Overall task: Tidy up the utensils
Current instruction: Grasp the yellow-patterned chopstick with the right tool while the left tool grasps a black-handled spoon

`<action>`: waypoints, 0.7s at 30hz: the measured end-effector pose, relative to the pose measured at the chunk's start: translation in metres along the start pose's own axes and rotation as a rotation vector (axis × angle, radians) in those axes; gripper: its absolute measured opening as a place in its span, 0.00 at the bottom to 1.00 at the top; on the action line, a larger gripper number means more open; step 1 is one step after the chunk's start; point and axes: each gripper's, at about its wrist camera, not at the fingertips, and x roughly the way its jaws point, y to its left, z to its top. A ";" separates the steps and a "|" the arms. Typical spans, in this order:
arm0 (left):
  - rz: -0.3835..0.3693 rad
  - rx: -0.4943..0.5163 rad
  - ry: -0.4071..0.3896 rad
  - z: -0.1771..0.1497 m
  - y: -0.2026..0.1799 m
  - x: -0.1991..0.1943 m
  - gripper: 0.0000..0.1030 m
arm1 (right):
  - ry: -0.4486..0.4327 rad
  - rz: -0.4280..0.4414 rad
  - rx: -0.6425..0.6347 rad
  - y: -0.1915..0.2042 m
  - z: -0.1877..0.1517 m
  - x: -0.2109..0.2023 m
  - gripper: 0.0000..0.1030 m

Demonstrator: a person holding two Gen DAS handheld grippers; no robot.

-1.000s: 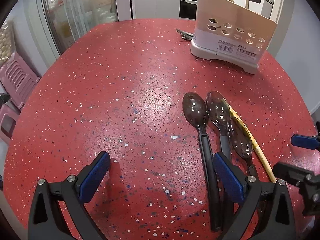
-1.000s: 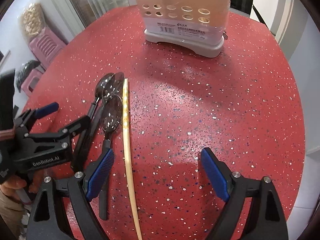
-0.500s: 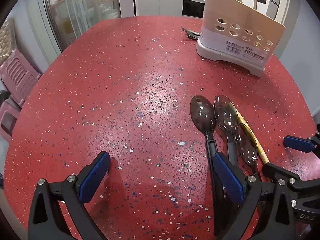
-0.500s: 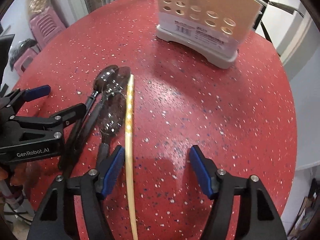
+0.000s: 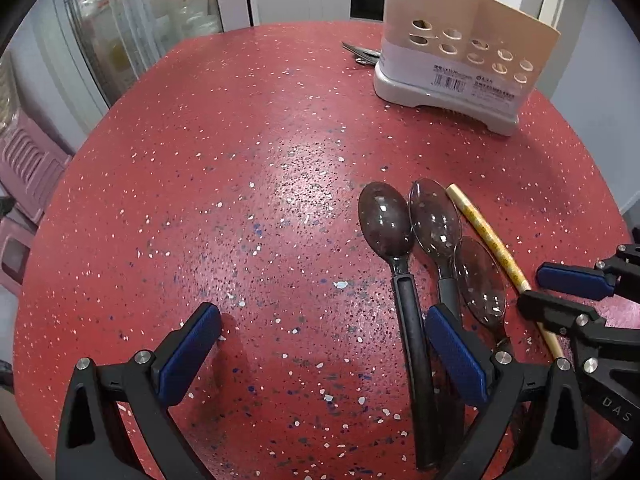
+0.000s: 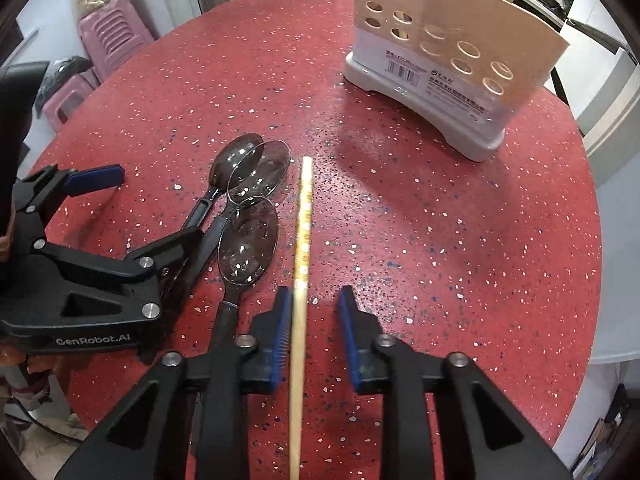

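Three dark translucent spoons (image 5: 386,220) (image 6: 248,240) lie side by side on the red speckled table (image 5: 240,200), with a yellow chopstick (image 6: 303,216) (image 5: 486,232) along their right. My right gripper (image 6: 314,304) straddles the chopstick, jaws half closed, the left pad against the stick and a gap on the right. It also shows in the left wrist view (image 5: 552,288). My left gripper (image 5: 320,340) is wide open and empty, low over the table, its right finger over the spoon handles; it shows in the right wrist view (image 6: 132,216).
A beige and white utensil holder (image 5: 460,64) (image 6: 440,60) with round holes stands at the far side, some utensils sticking up from it. Metal cutlery (image 5: 360,54) lies behind its left end. Pink stools (image 6: 108,36) stand beyond the table's left edge.
My right gripper has moved left over the chopstick and its jaws have narrowed around it. The left gripper has barely moved.
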 end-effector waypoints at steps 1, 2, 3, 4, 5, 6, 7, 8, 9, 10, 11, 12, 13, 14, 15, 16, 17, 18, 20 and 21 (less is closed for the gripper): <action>0.003 0.008 0.003 0.001 -0.001 0.000 1.00 | -0.003 0.000 -0.001 0.000 0.000 0.000 0.08; 0.008 0.019 0.007 0.002 -0.003 0.000 1.00 | -0.004 0.001 0.000 -0.004 -0.003 0.000 0.08; 0.012 0.029 0.011 0.003 -0.004 0.000 1.00 | -0.006 0.012 0.006 -0.005 -0.003 0.000 0.08; 0.007 0.037 0.014 0.004 -0.005 0.000 1.00 | -0.009 0.021 0.011 -0.006 -0.003 0.000 0.08; -0.006 0.049 0.019 0.005 -0.008 -0.001 1.00 | -0.013 0.029 0.016 -0.008 -0.004 0.000 0.08; -0.010 0.060 0.026 0.006 -0.010 -0.001 1.00 | -0.016 0.032 0.021 -0.012 -0.006 -0.002 0.08; -0.010 0.072 0.033 0.008 -0.012 -0.002 1.00 | -0.022 0.047 0.032 -0.017 -0.009 -0.003 0.08; -0.018 0.082 0.039 0.009 -0.014 -0.002 1.00 | -0.030 0.066 0.044 -0.023 -0.012 -0.005 0.08; -0.025 0.086 0.046 0.011 -0.016 -0.002 0.98 | -0.037 0.080 0.055 -0.029 -0.014 -0.009 0.08; -0.037 0.092 0.061 0.013 -0.018 -0.003 0.93 | -0.047 0.095 0.067 -0.035 -0.016 -0.012 0.08; -0.044 0.097 0.071 0.015 -0.020 -0.003 0.91 | -0.057 0.107 0.077 -0.038 -0.018 -0.015 0.08; -0.054 0.108 0.087 0.018 -0.022 -0.003 0.87 | -0.067 0.119 0.086 -0.042 -0.020 -0.019 0.08; -0.057 0.115 0.097 0.020 -0.024 -0.003 0.83 | -0.078 0.131 0.094 -0.047 -0.022 -0.023 0.08; -0.063 0.124 0.110 0.023 -0.027 -0.003 0.82 | -0.089 0.142 0.102 -0.051 -0.022 -0.027 0.08; -0.066 0.129 0.122 0.025 -0.030 -0.004 0.78 | -0.099 0.151 0.111 -0.055 -0.024 -0.031 0.08; -0.070 0.133 0.136 0.027 -0.032 -0.004 0.74 | -0.109 0.159 0.120 -0.059 -0.025 -0.034 0.08; -0.074 0.138 0.150 0.027 -0.035 -0.004 0.71 | -0.118 0.168 0.129 -0.063 -0.027 -0.037 0.08; -0.079 0.147 0.162 0.030 -0.037 -0.004 0.66 | -0.126 0.177 0.136 -0.067 -0.029 -0.040 0.08; -0.091 0.163 0.178 0.033 -0.042 -0.003 0.57 | -0.144 0.195 0.150 -0.074 -0.032 -0.046 0.08; -0.100 0.169 0.179 0.035 -0.046 -0.002 0.44 | -0.149 0.200 0.154 -0.075 -0.033 -0.047 0.08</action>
